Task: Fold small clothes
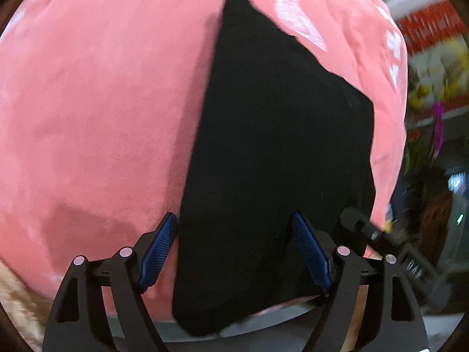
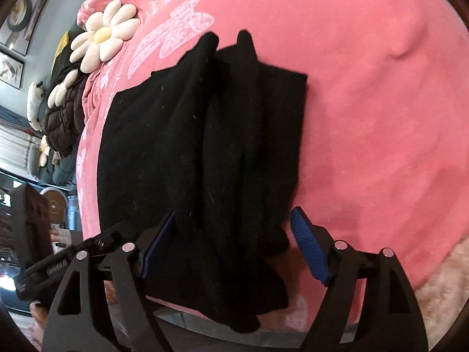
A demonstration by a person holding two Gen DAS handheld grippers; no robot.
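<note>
A black garment [image 1: 272,161] lies on a pink plush blanket [image 1: 102,117], folded into a long flat slab. My left gripper [image 1: 234,249] is open, its blue-padded fingers [image 1: 159,246] straddling the garment's near end. In the right wrist view the same black garment [image 2: 205,146] lies in loose lengthwise folds on the blanket [image 2: 366,102]. My right gripper [image 2: 234,246] is open, with the garment's near edge hanging between its fingers [image 2: 309,246]. The other gripper [image 2: 44,267] shows at lower left.
A flower-shaped cushion [image 2: 104,38] and a dark quilted jacket [image 2: 64,111] lie at the blanket's far left edge. Beige fluffy fabric [image 2: 439,287] lies at lower right. Blurred room clutter [image 1: 433,73] lies beyond the blanket's right edge.
</note>
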